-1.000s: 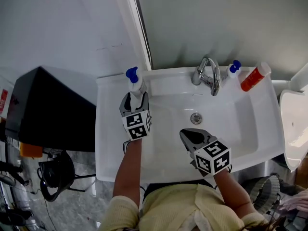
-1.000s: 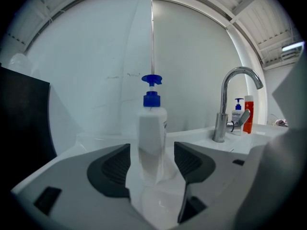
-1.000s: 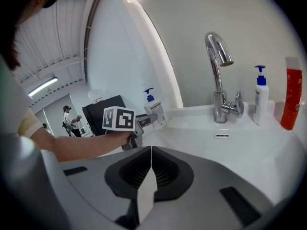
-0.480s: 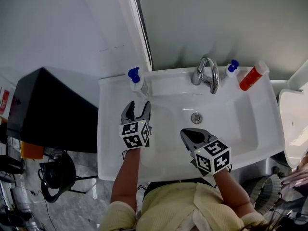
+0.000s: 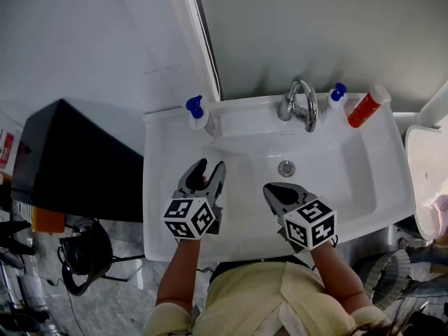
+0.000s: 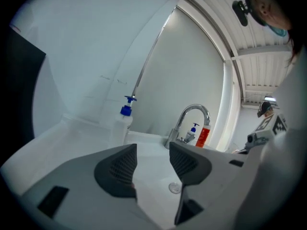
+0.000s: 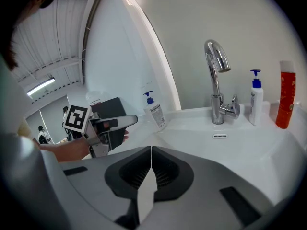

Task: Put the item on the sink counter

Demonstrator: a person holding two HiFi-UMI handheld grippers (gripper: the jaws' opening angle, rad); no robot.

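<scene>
The blue-pump bottle [image 5: 199, 117] stands upright on the sink counter's [image 5: 155, 187] back left corner, so placing looks done. My left gripper [image 5: 210, 168], well apart from it, is open and empty, its jaws just narrowing. My right gripper [image 5: 271, 190] is closed on nothing.

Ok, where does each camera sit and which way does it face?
Head view: on the person's head, looking steeply down at the sink; left tool, right tool and yellow shirt show.
Left gripper view: on the left tool, facing the pump bottle and faucet; its jaws have just been closing but stand apart, empty.
Right gripper view: on the right tool, facing the faucet over shut jaws; left tool shows.
Shared: faucet, red bottle.
</scene>
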